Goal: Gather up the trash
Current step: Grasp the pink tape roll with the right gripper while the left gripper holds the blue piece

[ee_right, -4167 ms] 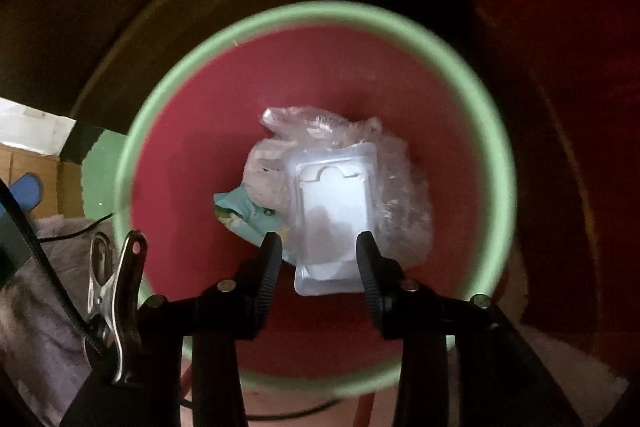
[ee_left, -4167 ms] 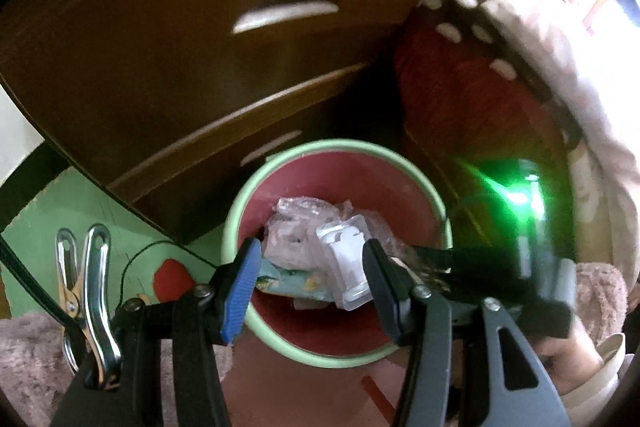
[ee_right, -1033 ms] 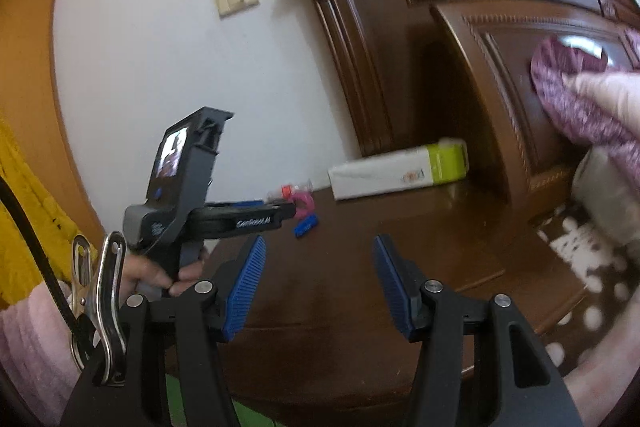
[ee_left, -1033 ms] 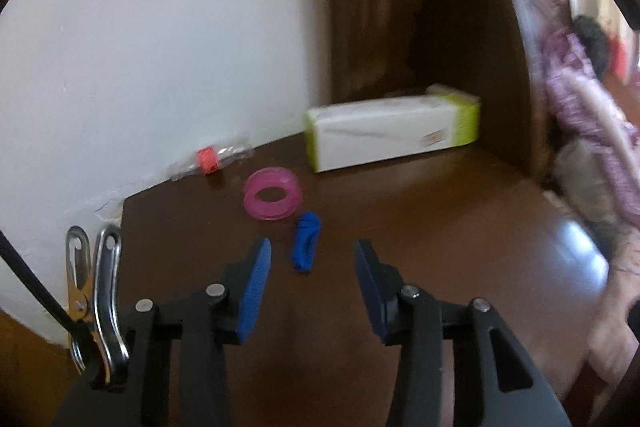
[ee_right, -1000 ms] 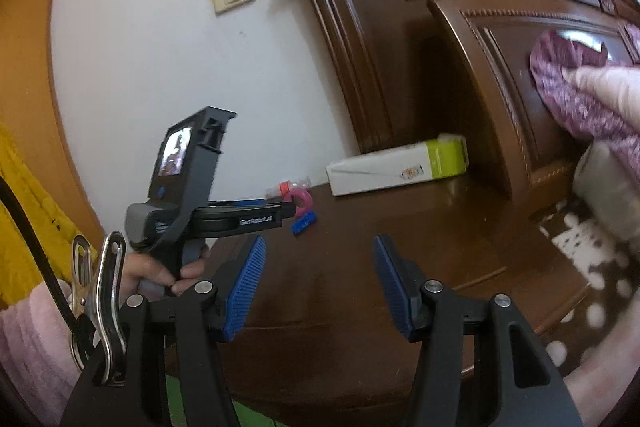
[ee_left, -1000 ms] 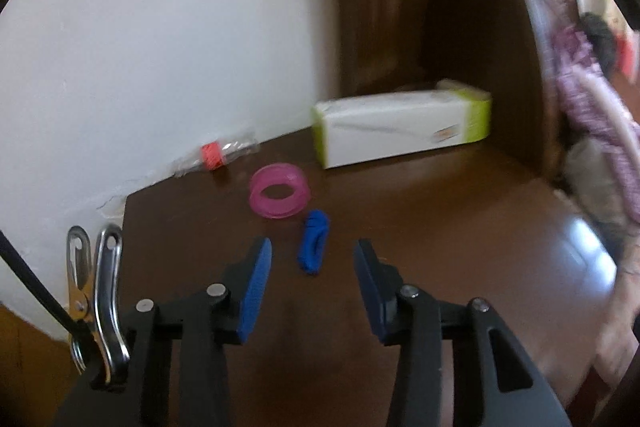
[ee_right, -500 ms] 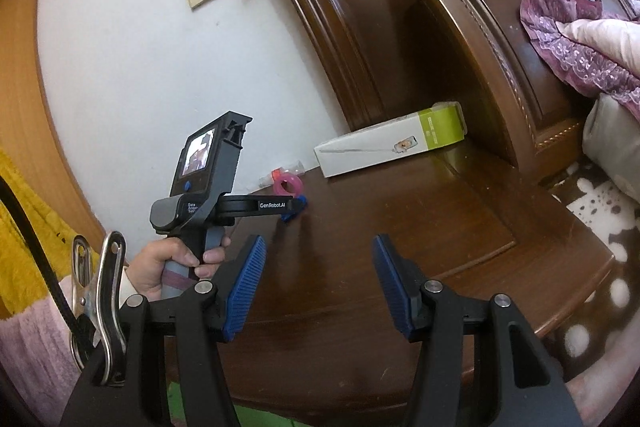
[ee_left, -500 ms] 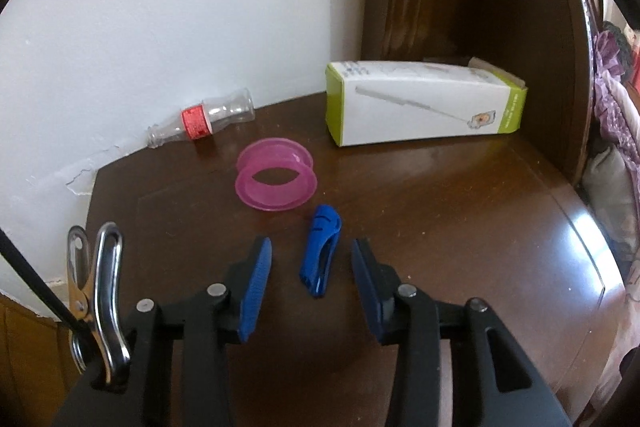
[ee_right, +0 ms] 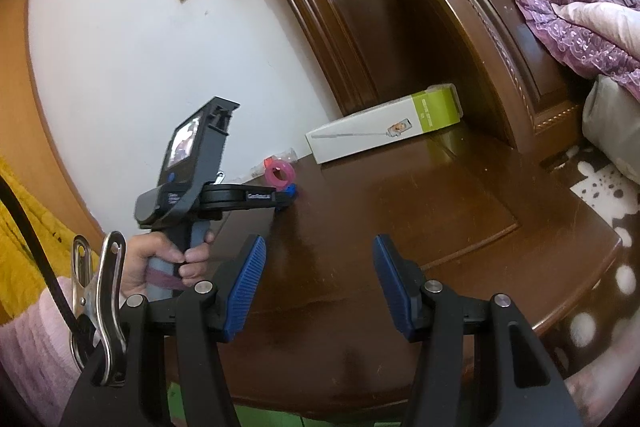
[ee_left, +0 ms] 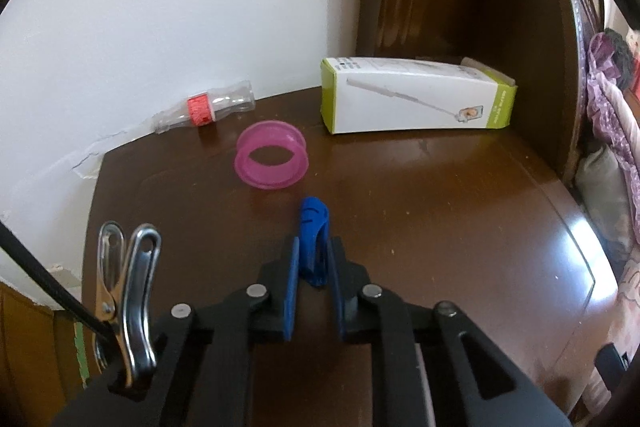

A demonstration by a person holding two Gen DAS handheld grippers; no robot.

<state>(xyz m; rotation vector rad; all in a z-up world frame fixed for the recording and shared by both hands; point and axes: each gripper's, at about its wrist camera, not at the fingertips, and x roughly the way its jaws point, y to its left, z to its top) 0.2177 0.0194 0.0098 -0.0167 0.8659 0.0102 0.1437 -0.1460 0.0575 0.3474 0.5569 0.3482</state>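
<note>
A small blue plastic clip (ee_left: 315,219) lies on the dark wooden nightstand top (ee_left: 460,227). My left gripper (ee_left: 314,251) is down over the clip's near end. Its jaws are closing, and both blue pads touch the clip's sides. The right wrist view shows the same left gripper (ee_right: 289,193) held by a hand, its tips at the blue clip (ee_right: 294,189). My right gripper (ee_right: 320,279) hovers over the near part of the nightstand, open, with nothing between its fingers.
A pink plastic ring (ee_left: 271,161) lies just beyond the clip. A clear bottle with a red label (ee_left: 204,107) lies against the white wall. A white and green box (ee_left: 416,103) lies at the back by the headboard (ee_right: 460,27). Bedding (ee_right: 580,19) is at the right.
The left gripper came forward and down over the blue clip, and its jaws narrowed from wide apart to touching it. The right gripper sank a little.
</note>
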